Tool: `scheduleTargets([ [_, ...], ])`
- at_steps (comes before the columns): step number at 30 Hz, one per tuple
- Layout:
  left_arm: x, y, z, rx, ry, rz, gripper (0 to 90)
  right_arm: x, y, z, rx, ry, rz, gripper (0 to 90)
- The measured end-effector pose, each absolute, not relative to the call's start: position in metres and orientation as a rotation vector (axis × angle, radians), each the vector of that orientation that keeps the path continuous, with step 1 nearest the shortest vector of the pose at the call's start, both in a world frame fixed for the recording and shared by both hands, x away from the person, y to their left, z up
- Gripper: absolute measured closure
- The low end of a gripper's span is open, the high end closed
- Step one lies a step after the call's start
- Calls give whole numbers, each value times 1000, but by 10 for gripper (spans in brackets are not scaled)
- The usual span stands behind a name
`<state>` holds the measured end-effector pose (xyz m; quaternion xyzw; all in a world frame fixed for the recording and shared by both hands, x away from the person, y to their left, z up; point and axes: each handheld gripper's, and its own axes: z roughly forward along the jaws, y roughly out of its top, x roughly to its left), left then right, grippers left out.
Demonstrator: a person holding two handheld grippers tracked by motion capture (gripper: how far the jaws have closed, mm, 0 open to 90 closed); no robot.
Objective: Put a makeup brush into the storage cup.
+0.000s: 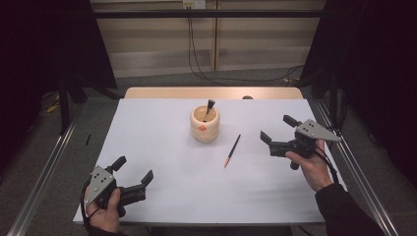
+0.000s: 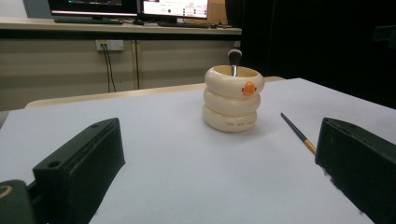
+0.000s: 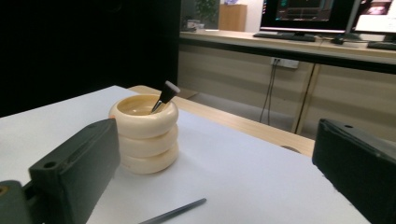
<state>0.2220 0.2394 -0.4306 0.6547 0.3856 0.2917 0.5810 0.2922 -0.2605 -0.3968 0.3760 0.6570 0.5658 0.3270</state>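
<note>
- The room is dim and its sides fall into near-black, while the white rectangular table sheet [image 1: 177, 187] is the brightest surface, lit evenly from overhead.
- Shadows are soft; the cream ringed ceramic pot [image 1: 205, 125] casts only a faint one at its base.
- There is no hard glare, and the lit monitor screens [image 2: 175, 8] glow in the background.
- In the gripper views the near black jaws are soft and out of focus.
- All three pictures look slightly grainy and low in detail.

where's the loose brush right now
In the high view the loose brush lies flat on the white table, just right of the cream holder, between it and the right gripper.
</note>
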Motion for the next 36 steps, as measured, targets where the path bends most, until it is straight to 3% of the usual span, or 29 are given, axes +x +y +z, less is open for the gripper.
scheduleTargets([
  [16, 222, 245, -430, 1484, 927, 676, 17, 333, -242, -394, 982, 1726, 1452, 18],
  [30, 223, 246, -430, 1498, 923, 675, 15, 357, -227, -398, 1004, 1723, 1439, 173],
  [36, 223, 247, -430, 1495, 922, 684, 15, 363, -229, -396, 1000, 1788, 1466, 173],
])
